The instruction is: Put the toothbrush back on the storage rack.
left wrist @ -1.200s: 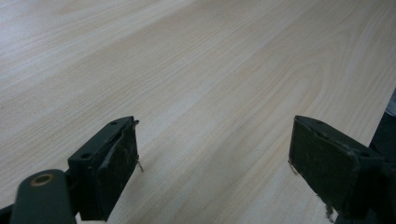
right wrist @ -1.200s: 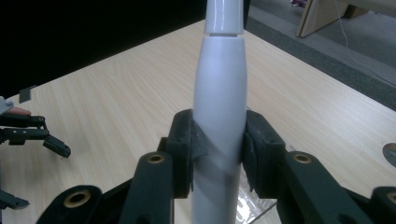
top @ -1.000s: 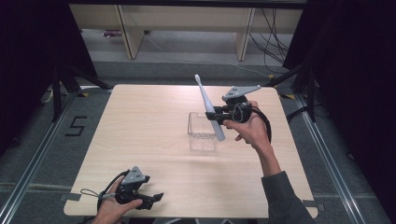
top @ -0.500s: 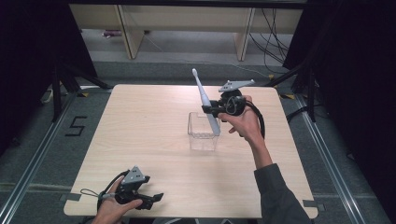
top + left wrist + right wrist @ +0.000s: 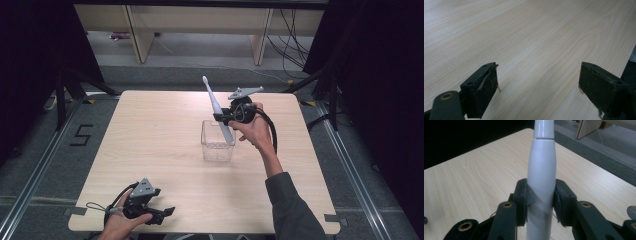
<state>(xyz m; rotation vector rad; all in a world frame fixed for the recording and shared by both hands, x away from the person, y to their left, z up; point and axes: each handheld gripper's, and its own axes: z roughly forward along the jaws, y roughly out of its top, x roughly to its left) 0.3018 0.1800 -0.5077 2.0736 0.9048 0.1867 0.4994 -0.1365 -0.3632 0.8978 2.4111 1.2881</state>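
While pads [image 5: 524, 197] clamp the toothbrush [image 5: 541, 170], its tip enters the box [image 5: 218, 150].

White electric toothbrush [image 5: 218, 110], slim neck and small head on a thicker, smooth handle with a seam near the neck. Clamped at the handle between the jaws, tilted, head up and leaning away to the left, lower end dipping into the clear container [image 5: 218, 149]. Container square, transparent, open-topped, upright near the middle of the counter [image 5: 150, 135].
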